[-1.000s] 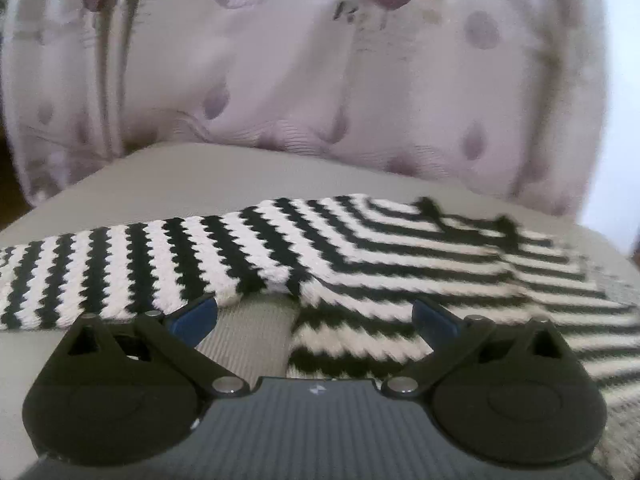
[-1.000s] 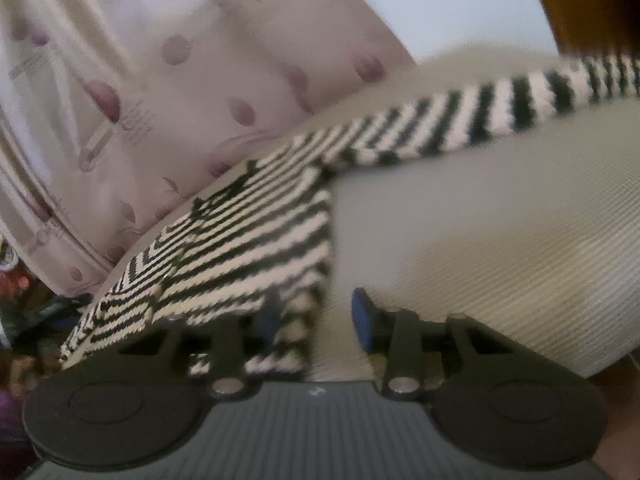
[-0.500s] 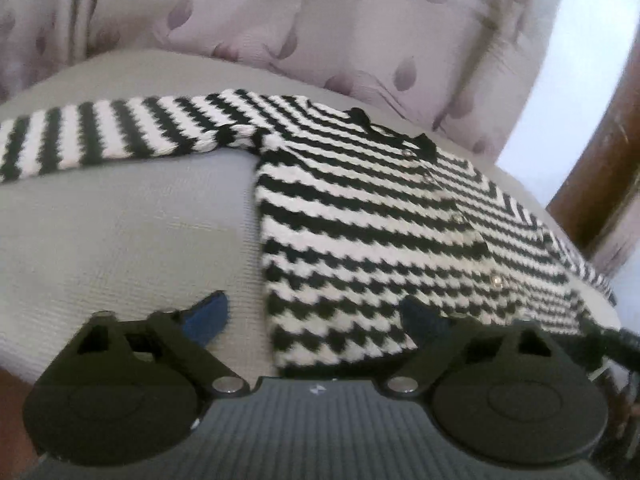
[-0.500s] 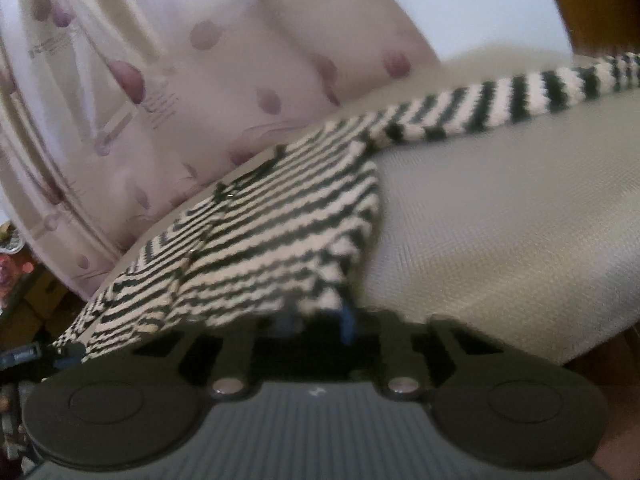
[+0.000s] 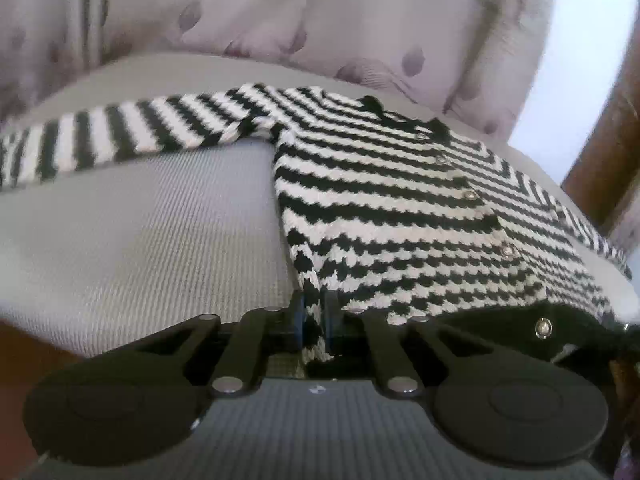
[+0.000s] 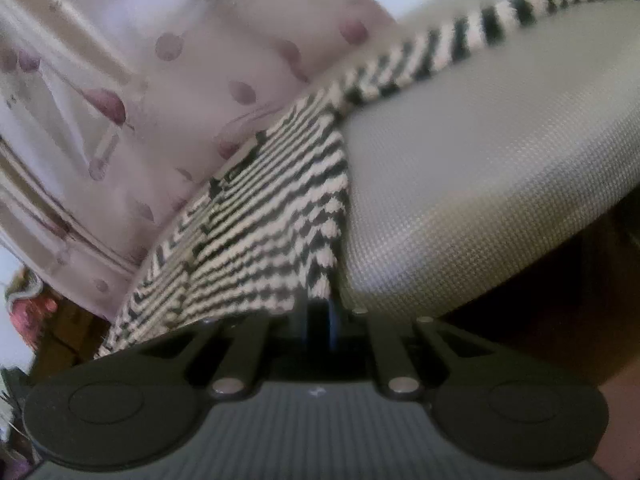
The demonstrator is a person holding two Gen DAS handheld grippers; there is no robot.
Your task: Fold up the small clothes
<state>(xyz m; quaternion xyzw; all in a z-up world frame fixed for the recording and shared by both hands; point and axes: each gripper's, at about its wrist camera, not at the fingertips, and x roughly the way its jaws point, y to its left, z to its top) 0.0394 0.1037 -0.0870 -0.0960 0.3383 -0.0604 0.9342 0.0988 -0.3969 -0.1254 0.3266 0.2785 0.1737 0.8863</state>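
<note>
A small black-and-white striped knit cardigan with silver buttons lies flat on a grey cushion, one sleeve stretched out to the left. My left gripper is at the hem's near left corner, its jaws closing with the blue pads pressing the striped edge between them. In the right wrist view the cardigan runs away to the left, its other sleeve reaching up to the right. My right gripper is shut on the hem's near right corner.
A pale curtain with purple dots hangs right behind the cushion. A brown wooden post stands at the far right. The cushion's front edge drops off close to both grippers. Blurred reddish clutter sits low at the left of the right wrist view.
My left gripper moved in to the hem's left corner and its jaws closed on it. My right gripper closed on the right corner and rolled a little.
</note>
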